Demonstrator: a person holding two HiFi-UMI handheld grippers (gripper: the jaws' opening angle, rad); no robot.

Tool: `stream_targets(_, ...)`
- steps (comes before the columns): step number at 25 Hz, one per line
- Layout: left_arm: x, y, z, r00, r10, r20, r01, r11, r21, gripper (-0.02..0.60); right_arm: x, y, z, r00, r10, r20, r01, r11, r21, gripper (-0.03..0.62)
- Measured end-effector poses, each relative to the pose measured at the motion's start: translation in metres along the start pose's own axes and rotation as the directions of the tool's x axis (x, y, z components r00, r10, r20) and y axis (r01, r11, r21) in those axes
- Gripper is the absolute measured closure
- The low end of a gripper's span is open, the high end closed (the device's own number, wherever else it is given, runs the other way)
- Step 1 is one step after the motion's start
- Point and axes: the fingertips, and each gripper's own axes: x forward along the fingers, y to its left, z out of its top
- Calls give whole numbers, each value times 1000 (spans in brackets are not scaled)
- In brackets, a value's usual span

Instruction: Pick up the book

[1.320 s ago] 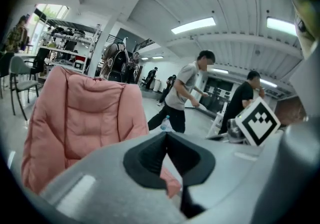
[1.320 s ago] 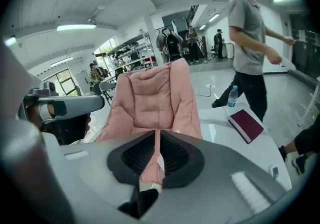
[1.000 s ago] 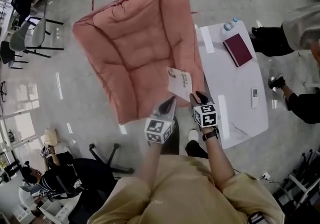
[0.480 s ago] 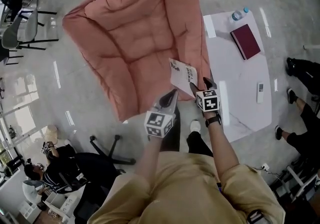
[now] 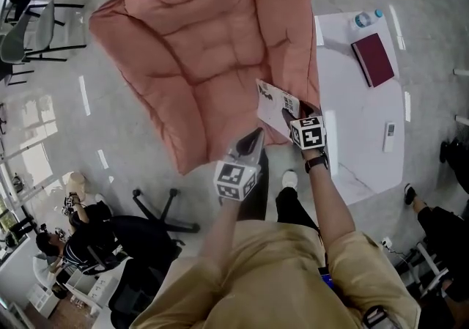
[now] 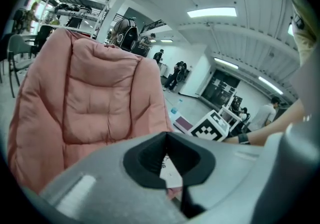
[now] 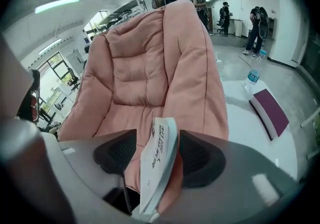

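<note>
The white book stood edge-on between the jaws of the right gripper. It was at the near right border of the pink chair and seemed to rest against the cushion there, though its lower end was hidden behind the gripper body.

The right jaws stood wide and had just been closing a little, with the book between them. One pad was plainly clear of the cover, and the other was just beside the book's upper edge, perhaps brushing it. Nothing was clamped yet.

The left gripper hung just beside the right one, nearer the person. Its jaws were together and held nothing. To the right stood a white table with a dark red book on it, well apart from both grippers.

The step in hand looked like the grasp itself: the right gripper had straddled the white book but had not taken hold. The next move probably called for closing until both pads pressed flat on the two covers, with the book kept centred and deep enough between them. Only then could it be lifted clear of the cushion. The book looked thin and soft, so a shallow or lopsided pinch might have let it bend or slide out.
</note>
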Motion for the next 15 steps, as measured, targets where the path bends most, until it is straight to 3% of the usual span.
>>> stream_targets(11,-2,34,-7,1000,23,1,-22,998,-52,580,14,7,10,998,-56,-7,56,997,-58,444)
stream_targets(13,-1,37,-8,1000,22,1,-22,998,-62,580,17,12,14,1000,-30,0,30,997,-72,481)
stream_targets(15,0,42,-11,1000,25,-2,-25,997,-71,580,28,26,11,998,45,-31,-48,995,-88,512)
